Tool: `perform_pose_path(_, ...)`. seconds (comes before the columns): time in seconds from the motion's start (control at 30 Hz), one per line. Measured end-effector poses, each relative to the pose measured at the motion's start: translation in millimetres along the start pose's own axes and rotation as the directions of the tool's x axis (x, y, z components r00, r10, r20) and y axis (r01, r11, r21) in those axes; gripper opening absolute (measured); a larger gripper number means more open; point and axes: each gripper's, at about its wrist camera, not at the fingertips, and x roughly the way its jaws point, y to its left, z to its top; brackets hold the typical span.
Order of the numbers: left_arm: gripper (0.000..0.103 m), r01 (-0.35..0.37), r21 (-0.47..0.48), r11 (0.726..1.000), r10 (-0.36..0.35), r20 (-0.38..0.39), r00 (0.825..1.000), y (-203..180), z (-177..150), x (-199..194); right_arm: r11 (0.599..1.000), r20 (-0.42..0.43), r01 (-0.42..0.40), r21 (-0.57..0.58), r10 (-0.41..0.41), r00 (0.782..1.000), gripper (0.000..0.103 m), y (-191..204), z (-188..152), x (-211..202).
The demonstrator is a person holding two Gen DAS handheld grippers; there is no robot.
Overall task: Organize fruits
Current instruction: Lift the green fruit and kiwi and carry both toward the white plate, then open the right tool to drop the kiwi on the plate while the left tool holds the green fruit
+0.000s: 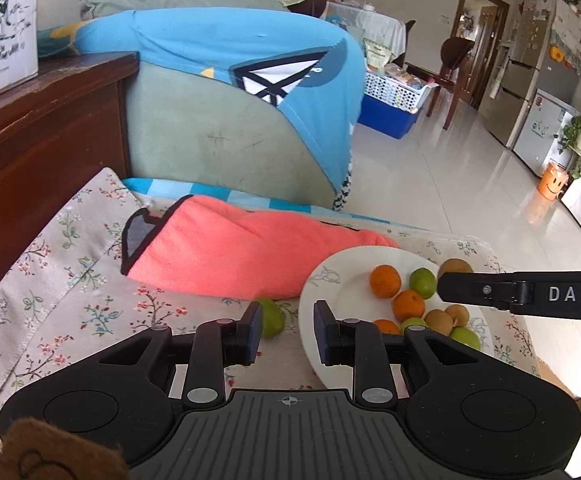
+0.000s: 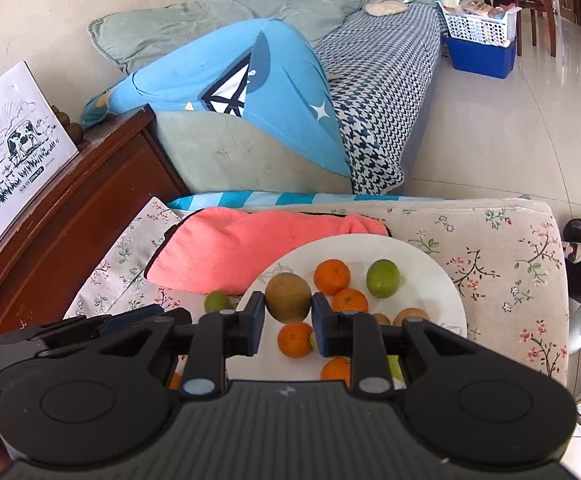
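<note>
A white plate (image 2: 430, 272) on the floral cloth holds several oranges (image 2: 331, 277), green fruits (image 2: 383, 278) and brown kiwis. My right gripper (image 2: 288, 312) is shut on a brown kiwi (image 2: 288, 297) and holds it above the plate. In the left wrist view the plate (image 1: 342, 280) lies at the right, and the right gripper's finger (image 1: 490, 291) reaches in over it with the kiwi (image 1: 455, 267) at its tip. My left gripper (image 1: 288, 326) is open and empty at the plate's left rim. A loose green fruit (image 1: 271, 317) lies on the cloth just beyond its left finger; it also shows in the right wrist view (image 2: 215, 301).
A pink towel (image 1: 230, 252) lies folded behind the plate. A dark wooden cabinet (image 1: 42, 148) with a white box stands at the left. A sofa with a blue garment (image 1: 250, 56) stands behind. Tiled floor stretches to the right.
</note>
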Motion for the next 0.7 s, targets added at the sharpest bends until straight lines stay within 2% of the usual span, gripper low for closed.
perform_pose_path(0.17, 0.025, -0.038, -0.073, 0.997, 0.036, -0.026, 0.999, 23, 2, 10, 0.999, -0.032, -0.007, 0.042, 0.008, 0.999, 0.026, -11, 5, 13)
perform_pose_path(0.27, 0.026, -0.024, -0.05, 0.998, 0.022, -0.043, 0.999, 19, 0, 19, 0.997, -0.064, -0.033, 0.075, 0.038, 0.997, 0.026, -16, 5, 21)
perform_pose_path(0.47, 0.027, -0.067, 0.017, 0.998, 0.068, -0.058, 0.996, 11, -8, 37, 0.995, -0.086, -0.04, 0.091, 0.048, 0.995, 0.026, -20, 3, 33)
perform_pose_path(0.7, 0.027, -0.032, 0.009, 0.999, 0.033, -0.06, 0.998, 6, -8, 52, 0.989, -0.106, -0.042, 0.144, 0.057, 0.993, 0.026, -27, 4, 43)
